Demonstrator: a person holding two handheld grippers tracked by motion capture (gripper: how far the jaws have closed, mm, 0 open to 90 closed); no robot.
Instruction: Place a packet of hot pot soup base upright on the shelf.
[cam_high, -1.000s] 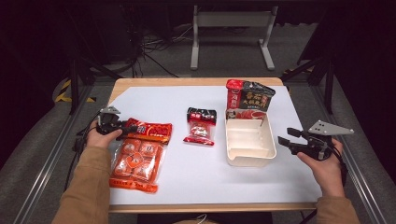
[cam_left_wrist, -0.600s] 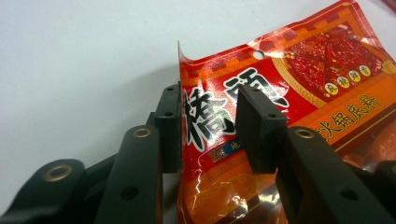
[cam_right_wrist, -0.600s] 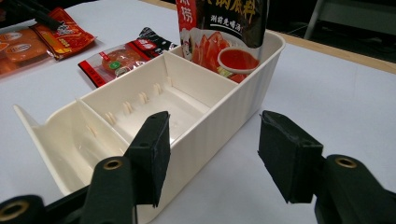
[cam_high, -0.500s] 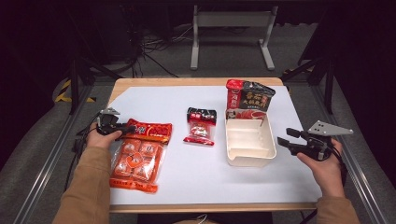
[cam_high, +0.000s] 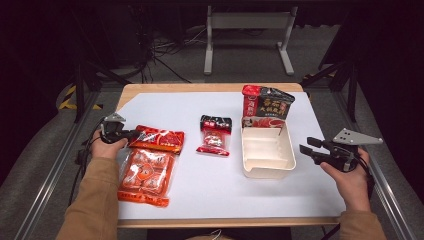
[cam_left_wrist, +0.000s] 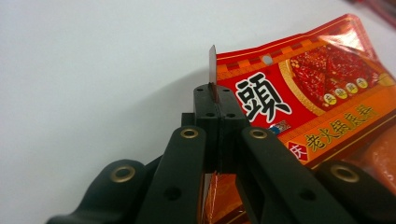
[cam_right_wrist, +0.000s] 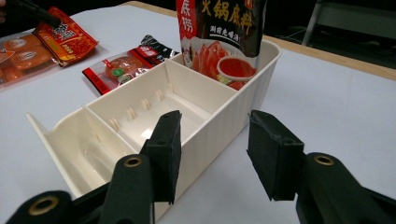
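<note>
Table: wooden table (cam_high: 165, 88) with a white sheet (cam_high: 165, 107) over it
On the sheet: red-orange packet (cam_high: 159, 138), orange packet (cam_high: 145, 175), small packet (cam_high: 214, 136), cream tray (cam_high: 287, 157)

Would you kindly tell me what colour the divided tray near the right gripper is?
The divided tray is plain cream-white, seen best in the right gripper view.

Lab: dark room, floor cables (cam_high: 165, 50), metal stand (cam_high: 247, 30).
</note>
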